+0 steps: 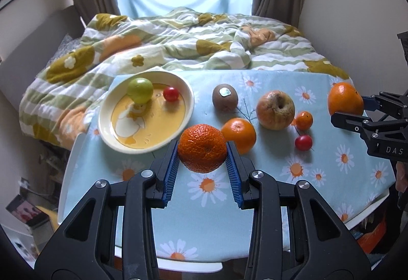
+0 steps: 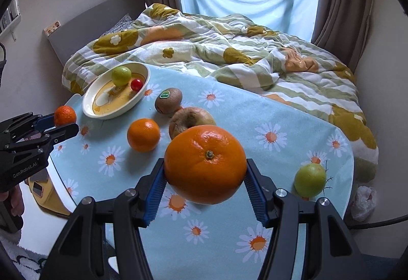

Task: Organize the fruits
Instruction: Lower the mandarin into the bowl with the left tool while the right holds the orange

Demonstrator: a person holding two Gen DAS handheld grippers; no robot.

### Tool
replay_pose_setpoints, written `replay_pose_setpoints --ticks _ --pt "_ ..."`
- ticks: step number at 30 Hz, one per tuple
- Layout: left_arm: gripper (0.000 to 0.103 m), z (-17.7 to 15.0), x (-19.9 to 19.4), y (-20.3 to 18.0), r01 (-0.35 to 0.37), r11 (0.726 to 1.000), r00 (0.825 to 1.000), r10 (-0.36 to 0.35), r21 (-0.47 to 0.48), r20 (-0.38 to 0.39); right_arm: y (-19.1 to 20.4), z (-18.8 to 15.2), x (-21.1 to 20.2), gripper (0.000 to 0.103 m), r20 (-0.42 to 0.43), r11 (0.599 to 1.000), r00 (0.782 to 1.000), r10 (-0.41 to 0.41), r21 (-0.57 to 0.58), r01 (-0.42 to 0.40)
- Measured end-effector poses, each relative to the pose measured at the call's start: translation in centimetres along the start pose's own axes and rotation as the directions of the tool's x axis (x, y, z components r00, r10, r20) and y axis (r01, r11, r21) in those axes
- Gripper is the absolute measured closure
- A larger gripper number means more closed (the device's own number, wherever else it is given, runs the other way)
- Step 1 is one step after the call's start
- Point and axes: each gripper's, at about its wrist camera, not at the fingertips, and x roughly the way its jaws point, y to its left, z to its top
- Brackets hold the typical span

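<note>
- The cream plate (image 1: pixel 187 91) with yellow artwork sits at the table's far left corner, holding a green apple (image 1: pixel 140 90) and a cherry tomato (image 1: pixel 170 94) side by side, not touching
- The left gripper (image 1: pixel 202 152) is clamped on a rough-skinned mandarin (image 1: pixel 202 148), blue ribbed pads pressing its two sides; the fruit is lifted off the daisy tablecloth (image 1: pixel 280 81), just near the plate's front rim; it is roundish, slightly flattened, and its dimple faces the camera
- A smooth small orange (image 1: pixel 239 134) rests on the cloth right behind the mandarin
- A kiwi (image 1: pixel 225 97) stands farther back, its sticker turned upward
- A wrinkled apple (image 1: pixel 275 109) lies near the centre, stem hollow tilted toward the camera
- A tiny orange fruit (image 1: pixel 304 120) sits just beside that apple, with a second cherry tomato (image 1: pixel 303 142) in front
- The right gripper (image 2: pixel 205 178) is closed on a large orange (image 2: pixel 205 163), pads on its left and right flanks; it hangs above the cloth, stem end facing up toward the lens, no clear long axis
- A second green apple (image 2: pixel 310 180) rests near the table's right edge
</note>
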Motion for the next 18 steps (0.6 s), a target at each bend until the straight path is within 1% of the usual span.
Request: replay_pose_setpoints --ticks 5,10,18 --pt "0.061 1.4 0.5 3.0 0.021 1.000 1.000 -0.021 0.019 0.004 2.9 1.9 0.4 0.047 0.009 1.000 1.000 -0.006 0.003 0.006" --pt "0.061 2.8 1.5 6.3 0.039 0.999 0.999 -0.039 0.037 0.005 5.7 3.9 2.0 0.047 0.005 1.000 1.000 -0.011 0.025 0.011" --pt "0.061 4.5 5.1 11.7 0.049 0.997 0.999 -0.047 0.053 -0.026 9.8 7.1 5.2 0.047 -0.002 0.999 1.000 -0.005 0.046 0.005"
